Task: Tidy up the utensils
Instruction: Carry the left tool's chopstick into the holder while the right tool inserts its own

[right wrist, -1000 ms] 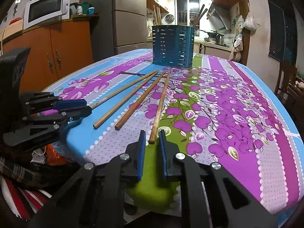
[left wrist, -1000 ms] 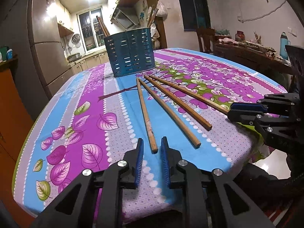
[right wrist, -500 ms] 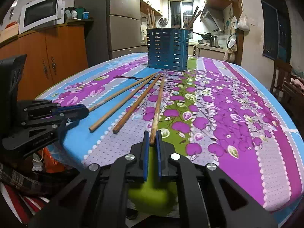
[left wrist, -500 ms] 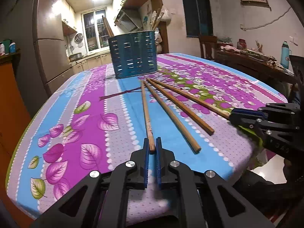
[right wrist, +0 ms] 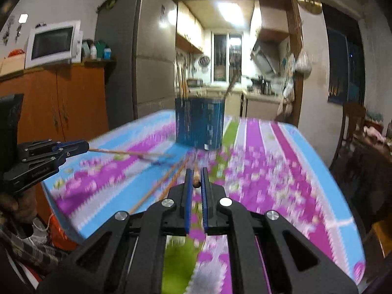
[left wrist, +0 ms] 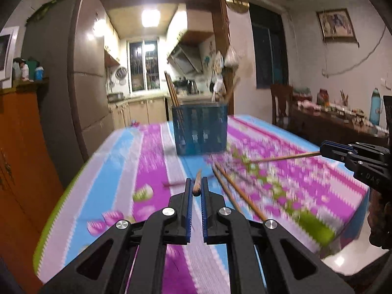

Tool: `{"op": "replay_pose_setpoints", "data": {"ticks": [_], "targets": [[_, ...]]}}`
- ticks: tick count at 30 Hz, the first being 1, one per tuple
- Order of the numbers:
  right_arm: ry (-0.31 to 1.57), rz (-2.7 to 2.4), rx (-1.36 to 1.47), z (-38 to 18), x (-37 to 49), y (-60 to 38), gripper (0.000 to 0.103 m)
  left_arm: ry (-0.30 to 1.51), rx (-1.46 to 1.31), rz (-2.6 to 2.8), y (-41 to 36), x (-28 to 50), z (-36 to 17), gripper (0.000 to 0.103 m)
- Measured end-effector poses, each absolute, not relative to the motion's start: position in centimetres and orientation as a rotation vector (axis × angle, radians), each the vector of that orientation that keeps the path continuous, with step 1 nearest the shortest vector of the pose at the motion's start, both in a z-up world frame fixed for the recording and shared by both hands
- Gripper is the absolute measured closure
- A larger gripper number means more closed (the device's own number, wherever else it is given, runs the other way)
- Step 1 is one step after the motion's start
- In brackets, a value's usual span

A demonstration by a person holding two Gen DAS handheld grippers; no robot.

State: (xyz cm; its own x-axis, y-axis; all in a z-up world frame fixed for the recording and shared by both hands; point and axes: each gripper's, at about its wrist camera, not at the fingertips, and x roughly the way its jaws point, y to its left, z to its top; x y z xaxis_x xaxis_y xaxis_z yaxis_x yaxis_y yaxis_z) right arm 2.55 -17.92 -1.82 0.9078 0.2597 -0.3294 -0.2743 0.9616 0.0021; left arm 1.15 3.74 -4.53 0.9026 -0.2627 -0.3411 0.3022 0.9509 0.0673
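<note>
Floral purple-and-blue cloth covers the tabletop [left wrist: 117, 161], where the blue slotted utensil holder [left wrist: 199, 129] stands at the far end with several chopsticks already upright in it. Two loose chopsticks [left wrist: 235, 191] are left lying on the cloth between the grippers. A second ago all four lay flat and both pairs of jaws stood apart around a stick end; since then the jaws have been closed and both tools raised. The left gripper [left wrist: 196, 187] is now clamped on the near end of one chopstick [left wrist: 198, 180], and the right gripper [right wrist: 196, 178] on another chopstick [right wrist: 196, 170], both lifted clear of the cloth. Two sticks are thus judged ready for carrying to the holder. Pale lettering is seen on each gripper's body, too blurred to be read.
</note>
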Motion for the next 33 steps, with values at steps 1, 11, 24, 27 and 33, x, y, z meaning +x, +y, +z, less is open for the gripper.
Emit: {"op": "replay_pose_setpoints", "data": {"ticks": [1, 11, 24, 27, 33], "targets": [[0.316, 0.283, -0.043, -1.0, 2.8, -18.2, 0.098, 0.32, 0.111, -0.297, 3.9, 1.2, -3.7, 0.095], [0.238, 0.323, -0.039, 4.5, 5.4, -19.5, 0.098, 0.227, 0.063, -0.324, 5.0, 3.1, 3.2, 0.095], [0.25, 0.356, -0.017, 8.5, 8.8, -20.0, 0.098, 0.293, 0.022, -0.355, 3.9, 6.7, 7.6, 0.095], [0.264, 0.355, -0.009, 8.9, 9.3, -20.0, 0.098, 0.308, 0.017, -0.349, 3.6, 7.3, 8.3, 0.095], [0.257, 0.35, -0.012, 9.9, 9.3, -20.1, 0.098, 0.312, 0.033, -0.348, 2.9, 7.9, 9.6, 0.095]]}}
